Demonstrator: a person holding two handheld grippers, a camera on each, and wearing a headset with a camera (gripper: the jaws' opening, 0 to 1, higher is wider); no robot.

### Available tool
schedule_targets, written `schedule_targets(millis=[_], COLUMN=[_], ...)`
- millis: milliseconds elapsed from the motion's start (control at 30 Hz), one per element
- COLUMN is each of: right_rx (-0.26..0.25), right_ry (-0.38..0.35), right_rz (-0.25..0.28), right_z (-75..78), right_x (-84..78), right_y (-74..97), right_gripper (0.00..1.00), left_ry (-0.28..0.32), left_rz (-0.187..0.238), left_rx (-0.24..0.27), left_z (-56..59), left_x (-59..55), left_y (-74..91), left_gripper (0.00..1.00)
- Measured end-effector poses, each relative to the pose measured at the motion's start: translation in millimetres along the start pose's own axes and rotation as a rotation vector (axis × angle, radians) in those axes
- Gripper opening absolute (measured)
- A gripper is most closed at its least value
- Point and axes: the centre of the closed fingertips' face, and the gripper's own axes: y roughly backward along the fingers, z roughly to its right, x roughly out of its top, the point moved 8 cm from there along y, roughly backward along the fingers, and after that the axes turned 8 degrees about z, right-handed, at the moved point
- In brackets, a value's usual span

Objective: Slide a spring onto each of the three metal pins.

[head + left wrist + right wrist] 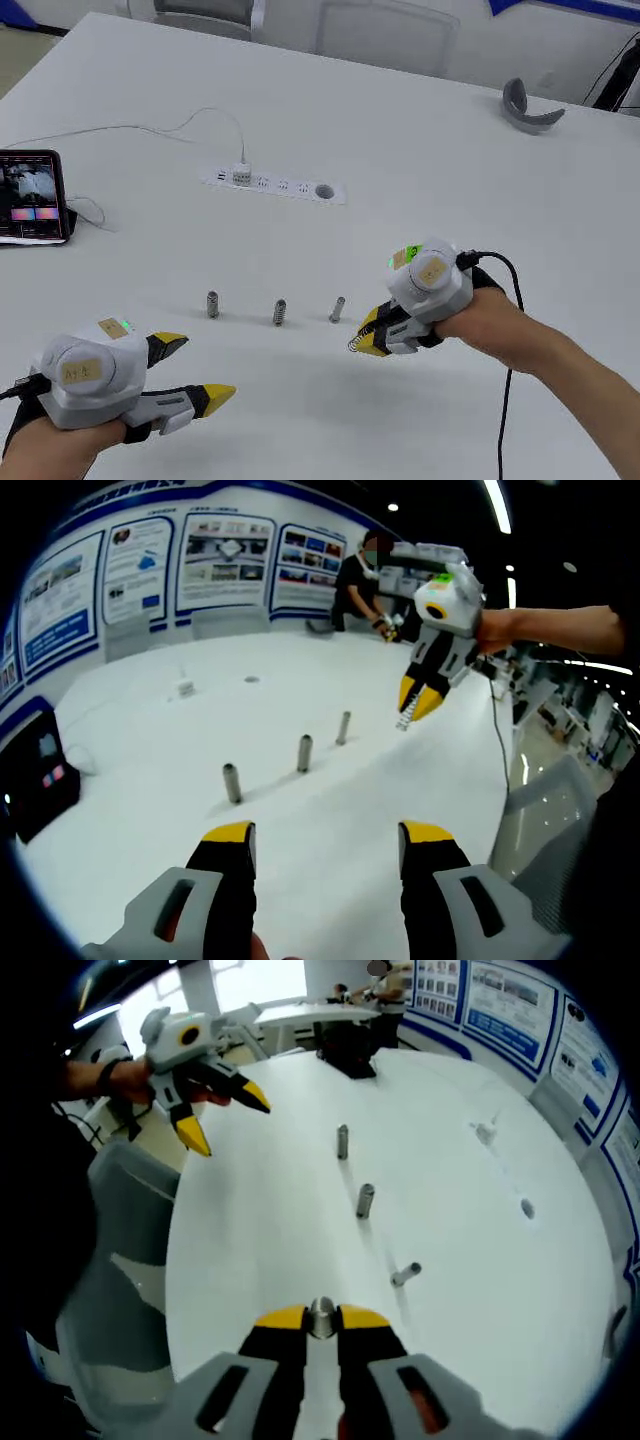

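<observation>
Three short metal pins stand in a row on the white table: left pin (212, 304), middle pin (280, 312), right pin (337, 309). The left and middle ones look ribbed, as if springs sit on them; the right one looks smooth. My right gripper (366, 341) hovers just right of the right pin, shut on a small spring (355, 345) that pokes from its tips, also seen as a spring end (321, 1312). My left gripper (195, 368) is open and holds nothing, near the front left. From it the pins (305, 752) lie ahead, with the right gripper (418, 697) beyond.
A white power strip (275, 185) with a plugged cable lies behind the pins. A tablet (32, 195) sits at the left edge, a grey curved part (530, 108) at the far right. Chairs stand past the far table edge.
</observation>
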Motion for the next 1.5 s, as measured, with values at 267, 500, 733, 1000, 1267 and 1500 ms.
schedule_targets(millis=[267, 500, 733, 1000, 1267, 1500], right_rx=[-0.016, -0.025, -0.035, -0.063, -0.077, -0.071], right_ry=[0.004, 0.004, 0.017, 0.022, 0.041, 0.050], right_rz=[-0.002, -0.013, -0.022, -0.028, -0.036, -0.044], right_z=[12.2, 24.0, 33.8, 48.2, 60.0, 67.5], right_x=[0.6, 0.5, 3.8, 7.8, 13.1, 15.4], right_y=[-0.8, -3.6, -6.9, -7.2, -8.2, -12.6], right_gripper=[0.13, 0.13, 0.13, 0.13, 0.13, 0.13], left_ry=[0.017, 0.032, 0.043, 0.052, 0.060, 0.066], left_rz=[-0.010, -0.009, -0.023, -0.026, -0.020, -0.019], left_rx=[0.030, 0.049, 0.054, 0.062, 0.071, 0.083], left_z=[-6.2, -8.1, -8.2, -10.2, -13.4, -15.9], left_x=[-4.9, -7.0, -13.7, -16.0, -16.1, -17.2], left_y=[5.5, 9.1, 12.6, 16.4, 18.7, 22.2], left_gripper=[0.62, 0.64, 0.65, 0.65, 0.65, 0.66])
